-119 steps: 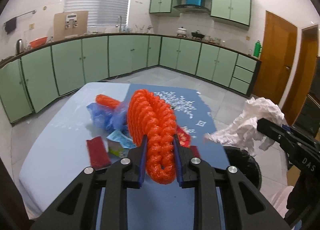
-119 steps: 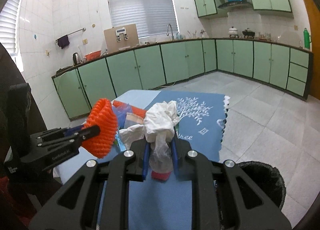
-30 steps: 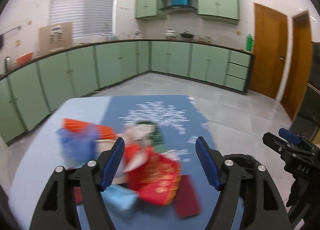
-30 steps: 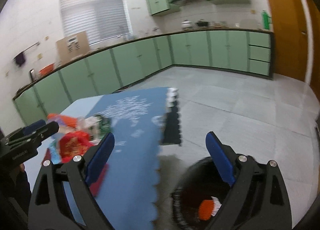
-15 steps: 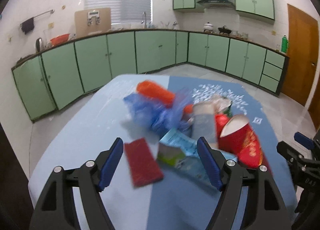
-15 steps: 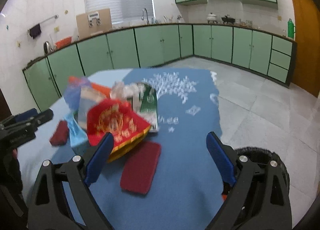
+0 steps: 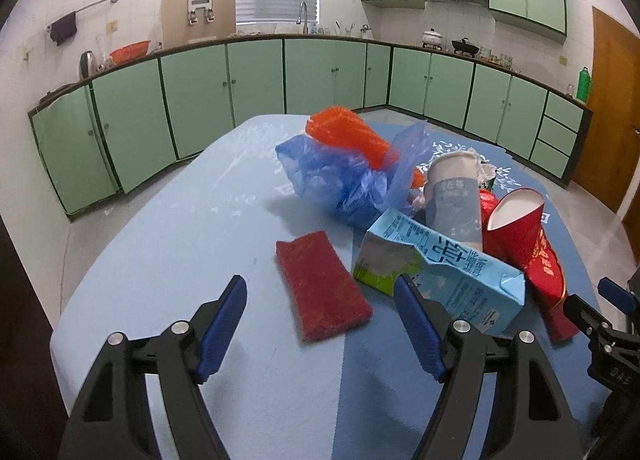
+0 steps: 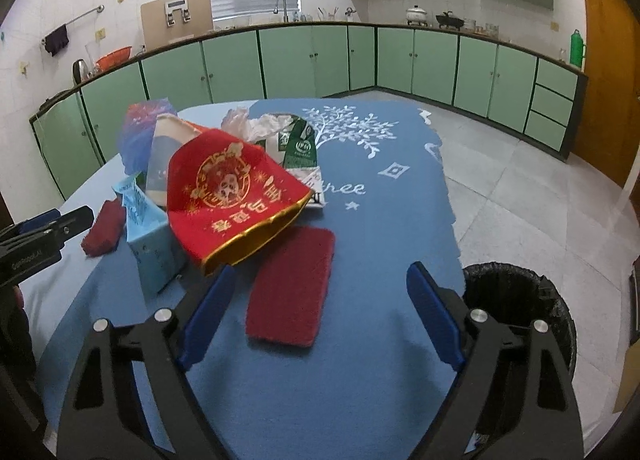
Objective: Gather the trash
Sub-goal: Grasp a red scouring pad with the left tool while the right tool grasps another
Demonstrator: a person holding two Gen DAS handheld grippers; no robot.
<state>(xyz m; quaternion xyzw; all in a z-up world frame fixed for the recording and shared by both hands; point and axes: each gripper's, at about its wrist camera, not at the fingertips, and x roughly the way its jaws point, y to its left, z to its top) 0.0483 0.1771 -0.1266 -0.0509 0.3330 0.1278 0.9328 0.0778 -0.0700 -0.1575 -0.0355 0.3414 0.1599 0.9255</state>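
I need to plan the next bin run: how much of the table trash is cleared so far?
Done: nothing the current views confirm; the bin interior looks dark. In hand: nothing. The left tongs hang open over one red pad; the right tongs, closing, straddle the other red pad without pressing it. Left: both pads, blue carton, paper cup, red paper cone, blue bag.

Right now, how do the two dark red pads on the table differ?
The left pad lies on the pale blue tabletop, clear of the pile; the right pad lies on the darker blue mat, its far end tucked under the red paper cone. The left pad sits ahead of the open left gripper; the right pad sits ahead of the right gripper, whose jaws are closing on nothing. Both are flat, fuzzy, dark red rectangles.
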